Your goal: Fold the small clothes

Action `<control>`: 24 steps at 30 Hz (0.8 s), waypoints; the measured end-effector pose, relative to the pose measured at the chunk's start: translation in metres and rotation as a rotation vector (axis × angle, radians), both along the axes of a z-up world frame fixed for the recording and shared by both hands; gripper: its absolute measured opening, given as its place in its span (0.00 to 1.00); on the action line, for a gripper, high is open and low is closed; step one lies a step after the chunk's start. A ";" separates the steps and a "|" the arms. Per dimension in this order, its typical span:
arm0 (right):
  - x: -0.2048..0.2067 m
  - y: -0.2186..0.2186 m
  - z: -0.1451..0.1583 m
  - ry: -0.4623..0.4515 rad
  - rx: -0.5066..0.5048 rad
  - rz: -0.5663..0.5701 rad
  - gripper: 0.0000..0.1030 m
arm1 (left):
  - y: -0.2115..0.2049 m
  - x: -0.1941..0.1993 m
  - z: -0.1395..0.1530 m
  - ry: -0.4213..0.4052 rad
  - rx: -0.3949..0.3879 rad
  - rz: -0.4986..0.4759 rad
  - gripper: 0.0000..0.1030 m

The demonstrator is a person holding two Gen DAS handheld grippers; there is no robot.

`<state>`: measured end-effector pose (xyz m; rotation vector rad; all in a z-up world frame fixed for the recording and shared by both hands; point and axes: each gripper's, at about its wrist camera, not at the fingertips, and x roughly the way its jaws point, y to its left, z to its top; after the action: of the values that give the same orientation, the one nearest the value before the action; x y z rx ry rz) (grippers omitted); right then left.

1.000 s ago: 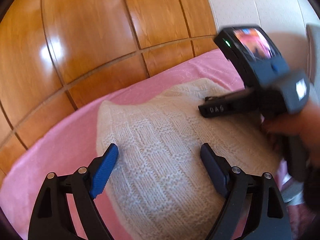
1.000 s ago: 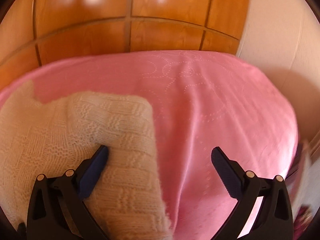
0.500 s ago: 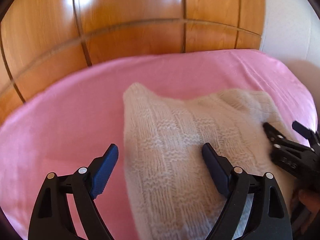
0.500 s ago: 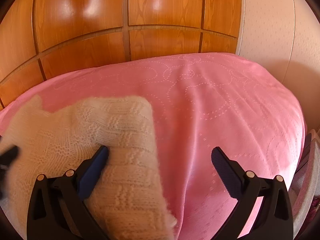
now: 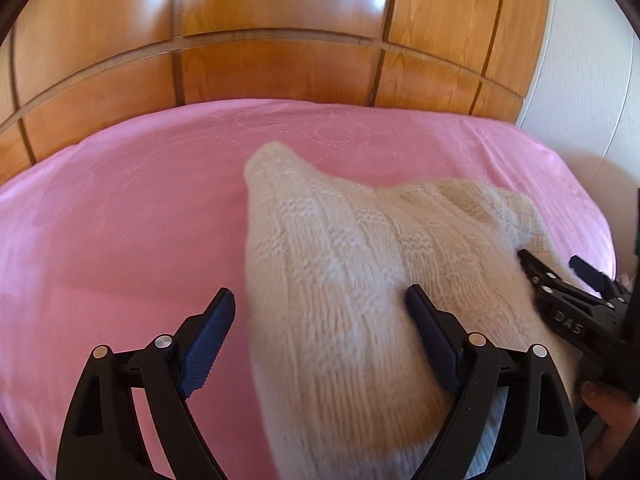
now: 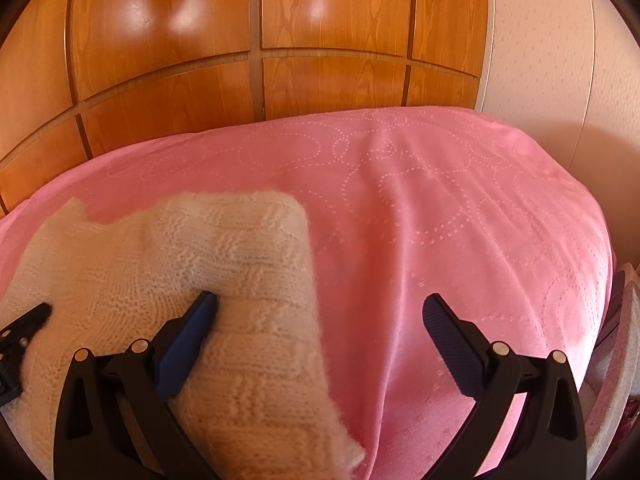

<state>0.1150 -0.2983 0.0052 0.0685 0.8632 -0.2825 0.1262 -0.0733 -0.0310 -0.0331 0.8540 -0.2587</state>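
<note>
Left wrist view: the left gripper (image 5: 320, 312) stands wide apart, released, gripping nothing. Its left finger (image 5: 208, 336) sits over bare pink sheet (image 5: 120, 220), just beside the edge of the knit (image 5: 340, 260). Its right finger (image 5: 430, 332) lies on top of the knit, the pad appearing to rest on the wool; whether it presses in cannot be told. The knit's left edge runs between the two fingers. The knit is a cream, ribbed woollen piece lying on the sheet, a pointed corner reaching away toward the wooden headboard (image 5: 280, 40). At the right edge of this view the right gripper (image 5: 560, 276) shows from the side, its near finger lying on the knit's far right part. Part of a hand (image 5: 608, 404) shows beneath it, at the lower right corner.

Right wrist view: the right gripper (image 6: 320, 312) is likewise spread wide and released, clamping nothing. Its left finger (image 6: 188, 336) lies on the knit (image 6: 180, 272), the tip sunk slightly into a crease of the wool. Its right finger (image 6: 452, 344) is over bare sheet (image 6: 440, 208), well apart from the knit. The knit's right edge runs between the fingers, nearer the left one. The knit fills the lower left of this view, folded over with a rounded upper right corner. A finger tip of the left gripper (image 6: 24, 320) shows at the far left edge, lying against the knit. The headboard (image 6: 280, 40) runs across the top, a pale wall (image 6: 560, 60) to its right.
</note>
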 end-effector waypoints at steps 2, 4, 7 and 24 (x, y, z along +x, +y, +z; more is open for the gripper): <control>-0.002 0.001 0.000 -0.007 0.001 0.000 0.98 | 0.005 -0.012 0.002 -0.006 -0.032 0.012 0.83; -0.004 0.001 0.001 -0.014 0.005 0.000 0.98 | 0.010 -0.024 0.004 -0.008 -0.074 0.021 0.83; -0.008 0.000 0.002 -0.019 0.030 0.002 0.98 | 0.019 -0.037 0.007 0.011 -0.147 0.015 0.83; -0.095 -0.022 0.004 0.115 0.177 0.121 0.98 | 0.022 -0.098 -0.013 0.004 -0.045 -0.103 0.89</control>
<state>0.0203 -0.3201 0.0088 0.1649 1.0009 -0.0964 0.0278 -0.0515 -0.0437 -0.0314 0.8545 -0.3741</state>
